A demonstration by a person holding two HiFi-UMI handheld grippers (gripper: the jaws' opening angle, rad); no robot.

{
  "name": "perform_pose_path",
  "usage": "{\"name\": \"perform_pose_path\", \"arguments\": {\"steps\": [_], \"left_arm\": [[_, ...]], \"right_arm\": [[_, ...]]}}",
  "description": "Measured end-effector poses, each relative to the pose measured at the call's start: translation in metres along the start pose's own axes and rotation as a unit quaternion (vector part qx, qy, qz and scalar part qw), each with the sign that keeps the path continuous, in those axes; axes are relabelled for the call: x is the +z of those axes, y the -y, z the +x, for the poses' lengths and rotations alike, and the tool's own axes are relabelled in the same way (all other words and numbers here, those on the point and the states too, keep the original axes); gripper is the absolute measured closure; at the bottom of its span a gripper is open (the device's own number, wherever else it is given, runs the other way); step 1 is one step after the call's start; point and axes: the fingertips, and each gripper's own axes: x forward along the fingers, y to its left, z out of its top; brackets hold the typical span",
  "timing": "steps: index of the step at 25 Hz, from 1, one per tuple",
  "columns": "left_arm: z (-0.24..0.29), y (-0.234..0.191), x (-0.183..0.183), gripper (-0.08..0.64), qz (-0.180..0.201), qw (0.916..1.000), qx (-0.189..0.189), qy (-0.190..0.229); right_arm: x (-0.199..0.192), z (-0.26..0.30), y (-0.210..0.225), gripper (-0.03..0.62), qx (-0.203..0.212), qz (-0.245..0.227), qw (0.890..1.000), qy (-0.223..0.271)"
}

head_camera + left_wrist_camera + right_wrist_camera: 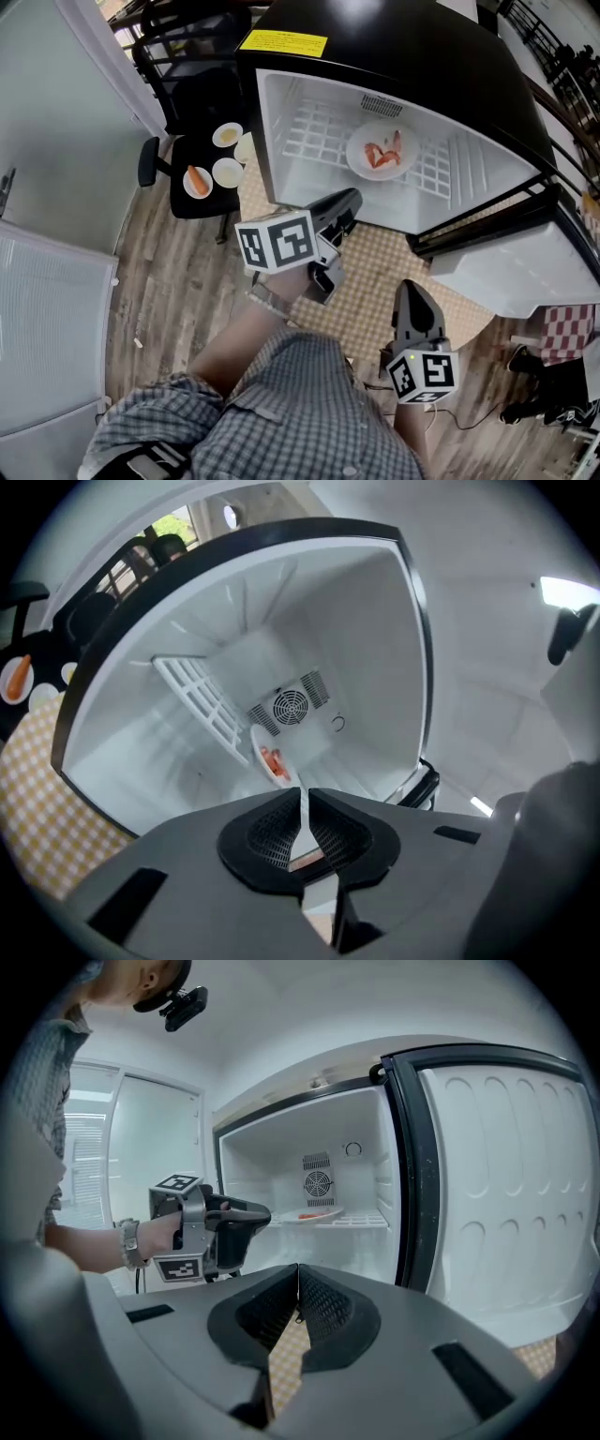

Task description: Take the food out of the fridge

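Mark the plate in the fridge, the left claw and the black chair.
plate (382, 174): head view, bare part near its rim.
left claw (302, 797): left gripper view, between its shut tips.
black chair (202, 204): head view, bare seat edge.

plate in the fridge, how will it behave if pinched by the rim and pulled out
The plate looks rigid and shallow, so a rim pinch would probably let it tilt. The food lies loose and could slide off. On the grid shelf it may catch rather than glide.
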Motion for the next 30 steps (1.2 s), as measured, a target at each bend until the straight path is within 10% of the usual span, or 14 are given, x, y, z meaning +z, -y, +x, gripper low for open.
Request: {"name": "perform_pose_path", "arguments": {"steps": [10,30], "left_arm": [[0.039,-0.031,0.006,0.434,-0.121,0.9925,0.005,0.016],[0.04,-0.039,0.008,0.517,-0.248,0.9665,-0.031,0.06]], "right_arm": [[-0.002,-0.003,0.007,0.581,-0.026,0.001,1.0,-0.008],[0.0,0.003,0.009,0.581,-0.004,-0.01,1.0,-0.01]]}}
